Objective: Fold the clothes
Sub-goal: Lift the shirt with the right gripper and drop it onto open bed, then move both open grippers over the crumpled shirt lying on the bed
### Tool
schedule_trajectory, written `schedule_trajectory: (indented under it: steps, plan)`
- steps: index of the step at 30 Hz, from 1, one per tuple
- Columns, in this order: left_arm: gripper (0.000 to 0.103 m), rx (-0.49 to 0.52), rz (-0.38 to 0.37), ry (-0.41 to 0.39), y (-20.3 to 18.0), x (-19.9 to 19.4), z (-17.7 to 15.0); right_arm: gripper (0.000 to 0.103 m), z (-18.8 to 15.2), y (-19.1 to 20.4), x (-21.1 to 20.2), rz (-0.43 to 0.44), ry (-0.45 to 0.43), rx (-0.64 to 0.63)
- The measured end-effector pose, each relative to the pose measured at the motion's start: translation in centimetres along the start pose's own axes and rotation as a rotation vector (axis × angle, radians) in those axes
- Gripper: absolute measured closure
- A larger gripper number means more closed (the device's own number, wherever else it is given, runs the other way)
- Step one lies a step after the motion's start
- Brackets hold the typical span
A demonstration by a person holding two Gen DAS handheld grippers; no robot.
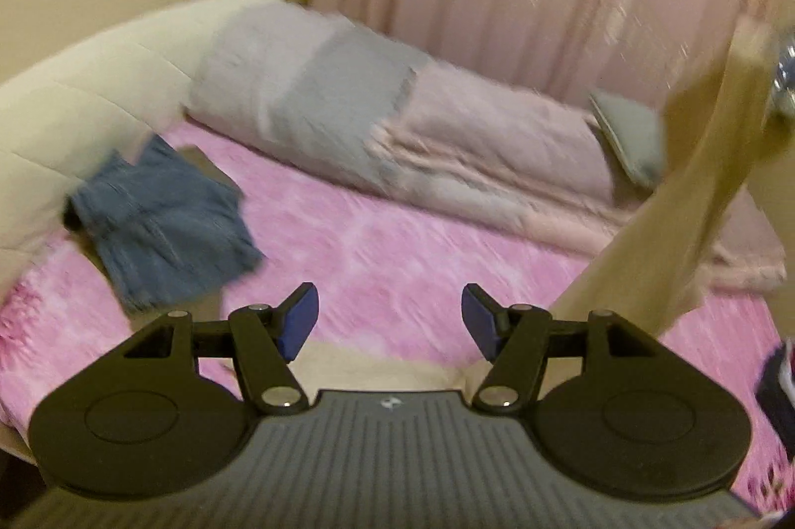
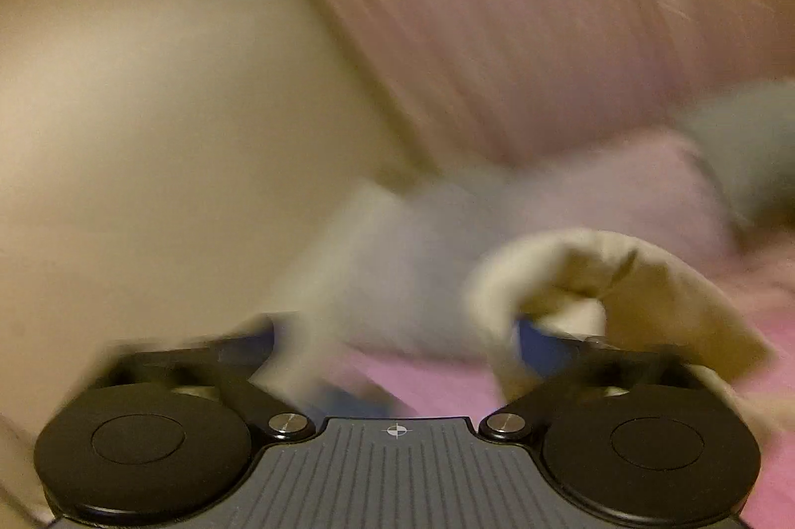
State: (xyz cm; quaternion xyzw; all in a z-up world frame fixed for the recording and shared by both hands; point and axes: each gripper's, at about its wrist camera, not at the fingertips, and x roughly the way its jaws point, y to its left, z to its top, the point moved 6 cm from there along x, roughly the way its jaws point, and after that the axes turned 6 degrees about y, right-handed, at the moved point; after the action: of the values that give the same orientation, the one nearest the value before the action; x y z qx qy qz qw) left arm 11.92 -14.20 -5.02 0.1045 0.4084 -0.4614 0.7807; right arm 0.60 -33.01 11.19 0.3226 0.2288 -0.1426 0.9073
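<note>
Left wrist view: the left gripper [image 1: 390,320] is spread wide with nothing in it, above the pink bed [image 1: 397,250]. A tan garment [image 1: 695,201] hangs at the right; folded jeans [image 1: 164,225] sit far left.

Right wrist view, pretty blurry: the right gripper [image 2: 397,347] is wide apart too, tan cloth draped over one finger, not pinched. I'd shake it free, lay it flat, then grab corners.

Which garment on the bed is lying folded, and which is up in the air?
The blue denim garment lies folded on the pink sheet near the cream headboard. The beige garment hangs lifted at the right, draped over one finger of the right gripper.
</note>
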Motion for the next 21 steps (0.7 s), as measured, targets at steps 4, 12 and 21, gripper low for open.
schedule_trajectory:
  steps: [4, 12, 21]
  plan:
    - [0.043, 0.098, -0.032, 0.080, -4.7, 0.4, -2.5, 0.000, -8.1, -7.5, -1.8, -0.166, 0.130, 0.147]
    - [0.043, 0.361, -0.069, 0.213, -11.5, 3.0, -5.4, 0.000, -22.0, -20.9, -11.5, -0.468, 0.260, 0.496]
    - [0.042, 0.637, -0.124, 0.245, -14.8, 2.2, -6.7, 0.000, -30.8, -18.7, -14.2, -0.718, 0.276, 0.510]
